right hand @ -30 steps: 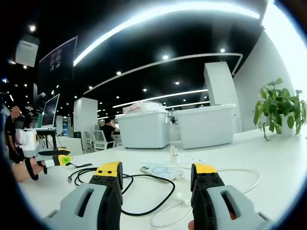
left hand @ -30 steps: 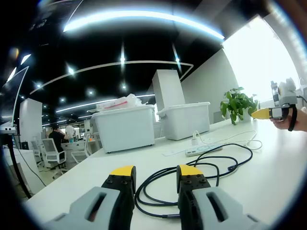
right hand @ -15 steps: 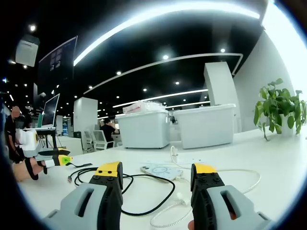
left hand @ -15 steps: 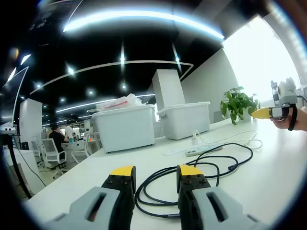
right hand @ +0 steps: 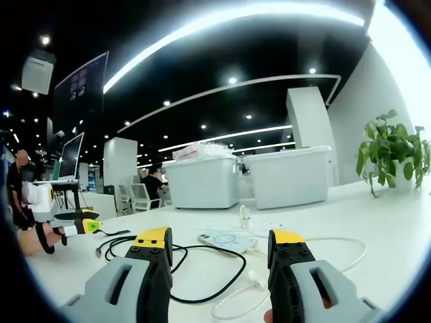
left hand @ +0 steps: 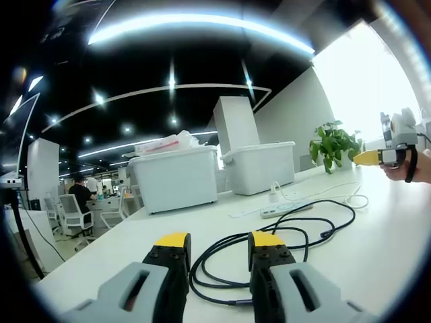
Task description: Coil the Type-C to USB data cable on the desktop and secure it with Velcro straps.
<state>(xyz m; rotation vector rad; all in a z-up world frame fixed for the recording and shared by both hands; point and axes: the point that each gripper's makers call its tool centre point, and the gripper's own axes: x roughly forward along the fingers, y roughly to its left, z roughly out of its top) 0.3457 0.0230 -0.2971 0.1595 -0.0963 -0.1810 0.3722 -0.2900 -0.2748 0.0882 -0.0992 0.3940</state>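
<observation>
Right, both grippers, left gripper (left hand: 215, 245) and right gripper (right hand: 221, 242), gape empty; I'd pinch the black data cable (left hand: 296, 232) near the power strip (left hand: 286, 211) (loose loops) first.

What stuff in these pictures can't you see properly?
- Black cable: in the left gripper view its near loop is hidden behind the left gripper.
- Velcro straps: too small to pick out.
- Power strip: its sockets are too small to read.
- White cable: in the right gripper view it passes behind the right gripper.
- Bins: their contents are blurred.
</observation>
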